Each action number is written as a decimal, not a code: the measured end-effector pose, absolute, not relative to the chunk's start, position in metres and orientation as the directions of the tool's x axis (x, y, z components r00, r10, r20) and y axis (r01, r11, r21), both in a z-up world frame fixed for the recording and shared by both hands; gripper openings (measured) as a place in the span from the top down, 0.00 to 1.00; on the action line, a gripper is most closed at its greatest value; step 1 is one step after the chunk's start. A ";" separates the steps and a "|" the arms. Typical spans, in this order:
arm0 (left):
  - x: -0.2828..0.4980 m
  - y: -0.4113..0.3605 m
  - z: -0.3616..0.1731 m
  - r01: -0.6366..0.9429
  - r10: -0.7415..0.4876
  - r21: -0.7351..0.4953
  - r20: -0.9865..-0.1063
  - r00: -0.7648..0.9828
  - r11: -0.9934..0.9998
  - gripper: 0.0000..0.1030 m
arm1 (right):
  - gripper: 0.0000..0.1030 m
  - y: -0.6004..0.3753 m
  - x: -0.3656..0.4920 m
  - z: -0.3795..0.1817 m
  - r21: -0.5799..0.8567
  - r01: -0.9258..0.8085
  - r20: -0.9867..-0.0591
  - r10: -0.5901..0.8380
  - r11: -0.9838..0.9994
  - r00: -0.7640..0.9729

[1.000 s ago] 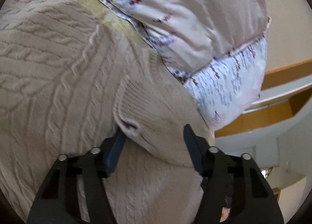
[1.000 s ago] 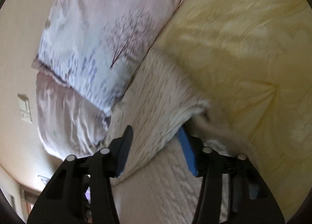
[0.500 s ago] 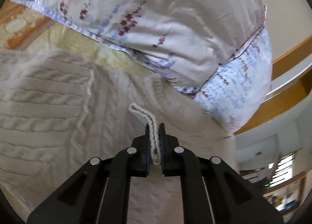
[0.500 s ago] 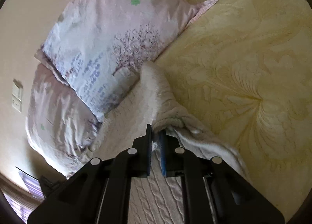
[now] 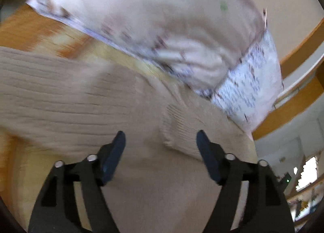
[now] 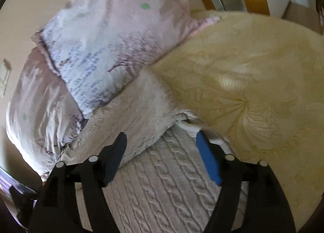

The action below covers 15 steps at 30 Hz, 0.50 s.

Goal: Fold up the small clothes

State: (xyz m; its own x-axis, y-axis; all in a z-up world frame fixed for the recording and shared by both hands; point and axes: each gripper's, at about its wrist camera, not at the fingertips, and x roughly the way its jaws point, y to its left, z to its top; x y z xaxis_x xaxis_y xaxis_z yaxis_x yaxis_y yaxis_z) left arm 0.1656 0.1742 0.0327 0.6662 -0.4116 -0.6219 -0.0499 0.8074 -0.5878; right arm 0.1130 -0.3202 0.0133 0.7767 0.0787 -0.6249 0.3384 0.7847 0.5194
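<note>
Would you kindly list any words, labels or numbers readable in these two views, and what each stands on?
None can be read.
The pillows carry only printed trees and green clover marks, no lettering.
The cable-knit sweater shows no label.
The bedspread has only a stitched pattern.

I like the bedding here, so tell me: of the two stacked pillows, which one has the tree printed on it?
The upper pillow, resting on top of the other. It shows a dark bare-branched tree and bluish specks; the lower pillow beneath it looks plain pinkish, with only a small green spot.

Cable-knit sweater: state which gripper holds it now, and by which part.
Neither. The left gripper and right gripper have jaws opening, pads clear of the cable-knit sweater, which lies folded on the yellow bedspread.
</note>
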 end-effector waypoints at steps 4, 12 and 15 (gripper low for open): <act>0.124 0.242 0.040 -0.198 -0.274 -0.601 -0.601 0.751 0.774 0.28 | 0.27 -0.299 0.121 0.012 0.543 0.220 -0.600 0.191 0.810 0.777; 0.086 0.346 0.003 -0.473 -0.144 -0.711 -0.619 0.772 0.521 0.44 | 0.26 -0.279 0.130 0.009 0.552 0.130 -0.599 0.283 0.824 0.749; 0.086 0.361 -0.004 -0.477 -0.147 -0.761 -0.585 0.798 0.440 0.49 | 0.26 -0.279 0.131 0.006 0.559 0.129 -0.604 0.295 0.819 0.740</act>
State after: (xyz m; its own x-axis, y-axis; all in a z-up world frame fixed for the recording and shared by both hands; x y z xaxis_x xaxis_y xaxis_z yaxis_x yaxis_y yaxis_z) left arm 0.0856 0.3612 -0.0044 0.7979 -0.1469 -0.5846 -0.4766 0.4400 -0.7611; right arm 0.1313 -0.2794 0.0064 0.7402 0.2953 -0.6041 0.1289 0.8194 0.5585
